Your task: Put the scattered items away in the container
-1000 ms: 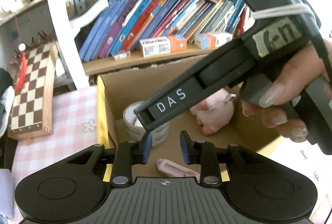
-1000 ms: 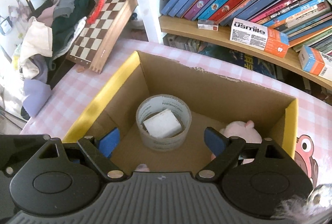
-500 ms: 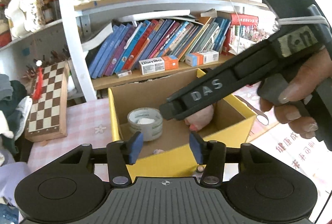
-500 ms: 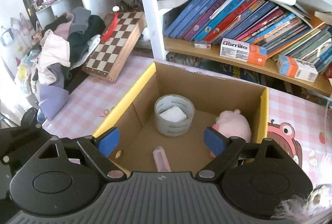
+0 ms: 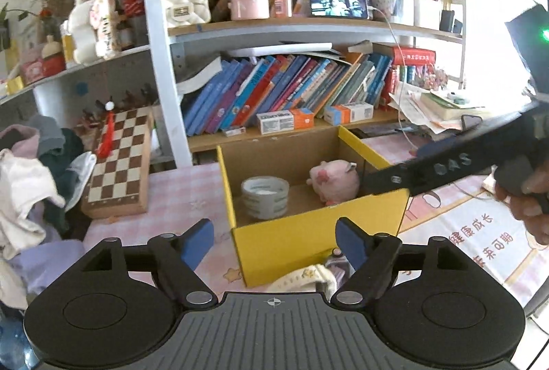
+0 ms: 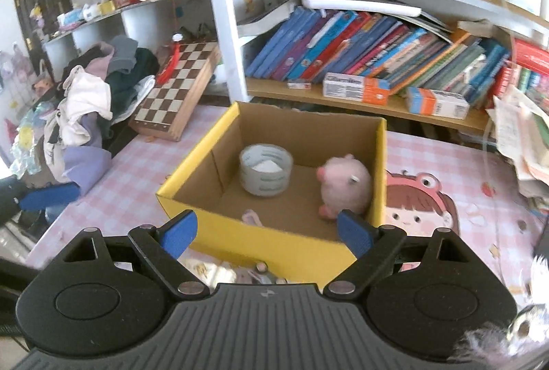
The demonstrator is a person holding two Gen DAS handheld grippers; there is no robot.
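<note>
An open yellow cardboard box (image 5: 284,246) stands on the pink checked tablecloth. In it are a roll of tape (image 5: 265,196), a pink plush pig (image 5: 334,179) and, in the right wrist view, a pink utility knife (image 6: 252,218) near the box's (image 6: 274,243) front wall. My left gripper (image 5: 273,241) hovers in front of the box, its jaws opening with nothing between them. My right gripper (image 6: 267,234) is wide open and empty, also short of the box. A cream soft item (image 5: 302,277) and small bits (image 6: 254,274) lie on the cloth before the box.
A wooden chessboard (image 5: 120,164) leans at the left beside a pile of clothes (image 6: 89,102). A shelf of books (image 6: 360,54) runs behind the box. Papers (image 6: 521,136) are stacked at the right. A hand (image 5: 528,198) holds the right gripper's handle.
Both grippers have drawn back and up, away from over the box, so the whole box now shows. The left jaws have spread much wider. The right jaws stayed wide.
</note>
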